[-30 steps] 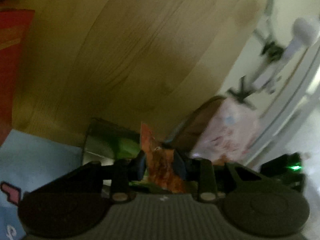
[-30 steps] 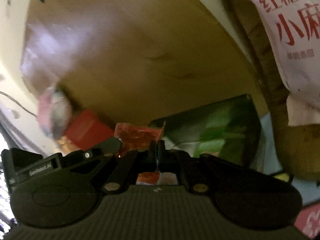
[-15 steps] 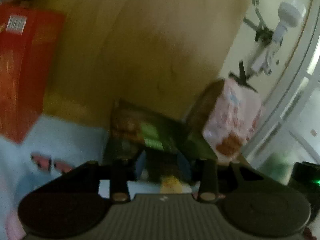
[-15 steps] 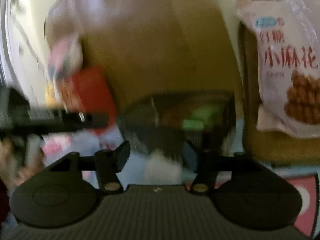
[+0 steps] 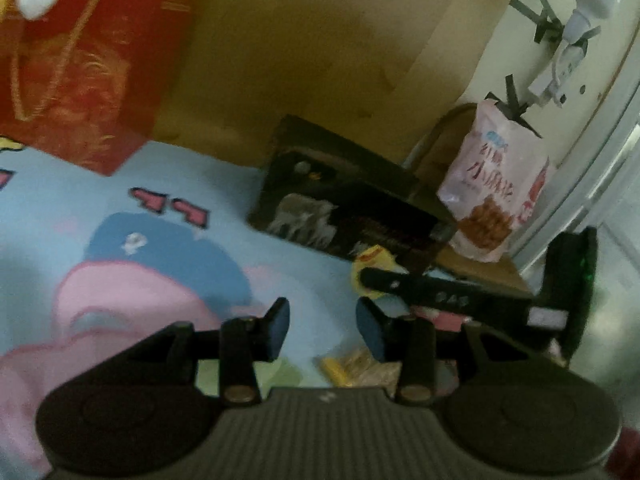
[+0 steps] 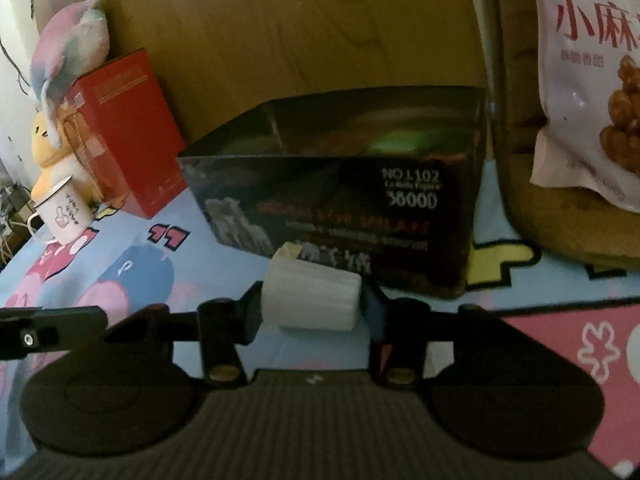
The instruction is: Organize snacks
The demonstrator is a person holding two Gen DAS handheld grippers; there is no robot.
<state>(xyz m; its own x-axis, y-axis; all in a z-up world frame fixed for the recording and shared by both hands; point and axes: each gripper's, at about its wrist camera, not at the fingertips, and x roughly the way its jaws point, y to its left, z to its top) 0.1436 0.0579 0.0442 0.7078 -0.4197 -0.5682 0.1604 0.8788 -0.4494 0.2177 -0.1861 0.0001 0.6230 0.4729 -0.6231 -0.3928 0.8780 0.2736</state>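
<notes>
An open black box (image 6: pixel 340 184) stands on the cartoon sheet (image 6: pixel 132 272), with a green packet (image 6: pixel 400 142) inside it. In front of the box, my right gripper (image 6: pixel 312 308) is closing on a white ribbed packet (image 6: pixel 312 300), and its fingers meet both ends of it. My left gripper (image 5: pixel 324 330) hangs open and empty over the sheet (image 5: pixel 160 264), left of the box (image 5: pixel 348 208). A yellowish snack packet (image 5: pixel 360 368) lies under it. One of the right gripper's fingers (image 5: pixel 384 280) reaches in from the right.
A red gift bag (image 5: pixel 88 64) stands at the back left against a wooden board (image 5: pixel 320 40). A pink snack bag (image 5: pixel 492 184) sits on a brown seat (image 6: pixel 560 232) at the right. A white mug (image 6: pixel 64 212) and a plush toy (image 6: pixel 68 52) are at the far left.
Both grippers were shut on an orange packet above the box. They have let it go and drawn back and down. The right one now has the white packet between its fingers.
</notes>
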